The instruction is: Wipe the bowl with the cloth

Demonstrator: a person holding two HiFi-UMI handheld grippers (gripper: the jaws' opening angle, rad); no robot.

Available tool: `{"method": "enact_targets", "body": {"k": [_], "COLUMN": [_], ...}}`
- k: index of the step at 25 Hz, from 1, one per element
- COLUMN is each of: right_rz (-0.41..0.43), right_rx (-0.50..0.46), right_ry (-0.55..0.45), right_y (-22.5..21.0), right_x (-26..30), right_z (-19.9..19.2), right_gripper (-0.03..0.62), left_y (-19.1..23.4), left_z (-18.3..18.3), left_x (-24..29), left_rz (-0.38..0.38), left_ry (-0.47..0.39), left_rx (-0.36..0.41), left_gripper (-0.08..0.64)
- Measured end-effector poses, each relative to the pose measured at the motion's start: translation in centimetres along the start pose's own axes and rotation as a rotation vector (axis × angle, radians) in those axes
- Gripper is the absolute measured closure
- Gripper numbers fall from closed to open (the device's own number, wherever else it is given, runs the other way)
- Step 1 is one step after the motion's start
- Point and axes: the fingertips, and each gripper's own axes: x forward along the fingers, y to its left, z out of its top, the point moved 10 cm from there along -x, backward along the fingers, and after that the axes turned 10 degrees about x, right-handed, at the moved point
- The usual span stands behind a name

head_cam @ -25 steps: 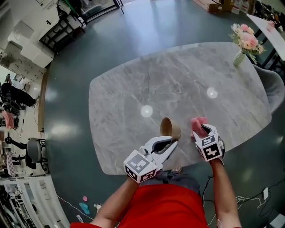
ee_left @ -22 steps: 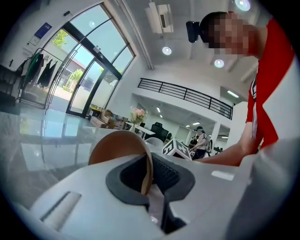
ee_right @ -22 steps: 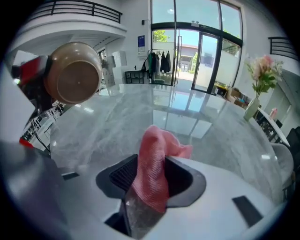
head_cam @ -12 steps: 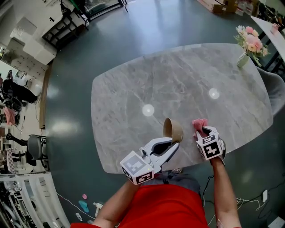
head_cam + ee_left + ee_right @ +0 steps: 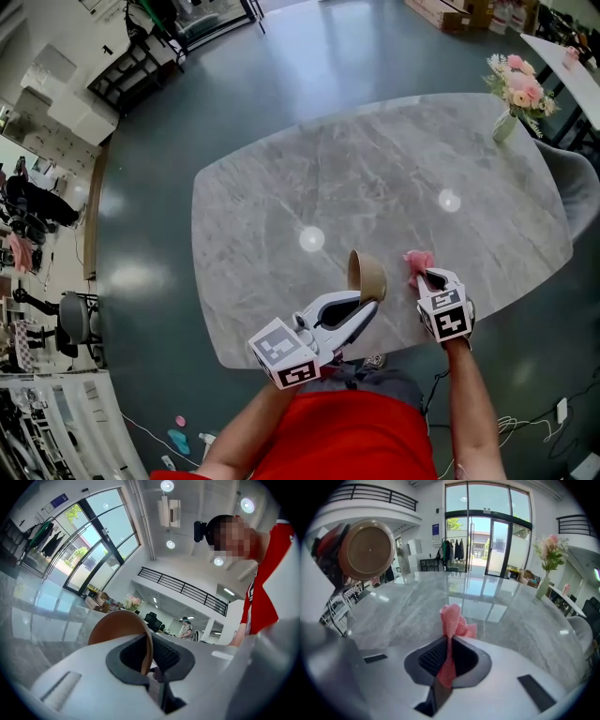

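Pink cloth (image 5: 452,620) pinched betw. R gripper (image 5: 449,660) jaws, which had just closed on it | brown bowl (image 5: 115,627) rim clamped in L gripper (image 5: 149,660) jaws | both held; wipe prob. next.

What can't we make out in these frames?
- Inside of the bowl: too small in the head view, hidden behind the left gripper body in its own view.
- Whether the cloth touches the table: the right gripper body covers its lower end in both views.
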Motion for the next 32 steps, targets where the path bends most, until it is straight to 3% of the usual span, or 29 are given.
{"method": "enact_targets", "body": {"k": [4,9,13,16,25,29,32], "right_rz": [0.062,0.241,0.371,0.442,0.464,0.446,0.434], "right_rx": [0.097,0.225,0.172,0.093,-0.229,-0.292,-0.266], "right_ry": [-0.151,-0.437,-0.625,-0.710,-0.648,-0.591,-0.569], "right_y": [-0.2,0.4,2.8,4.8,9.7,10.5,10.3], "right_x": [-3.2,-8.7,-14.0,-17.2,-20.0,-19.8,-19.5], "right_z": [0.9,2.4,4.3,5.6,7.4,7.7,8.3], "right_gripper": [0.575,0.575,0.575,0.577,0.575,0.575,0.575], "left_y": [-0.2,-0.5,-0.9,-1.3,-3.4,-4.0,-4.1], "left_z": [0.4,1.1,1.8,2.5,4.1,3.9,4.0], "left_x": [-0.1,-0.3,-0.4,-0.3,-0.1,-0.2,-0.5], "left_rz": [-0.013,-0.036,-0.071,-0.105,-0.204,-0.235,-0.258], "left_ry": [-0.031,-0.067,-0.099,-0.109,-0.046,-0.031,-0.028], "left_rx": [-0.021,-0.041,-0.057,-0.039,0.150,0.179,0.185], "left_gripper": [0.534,0.534,0.534,0.534,0.534,0.534,0.534]}}
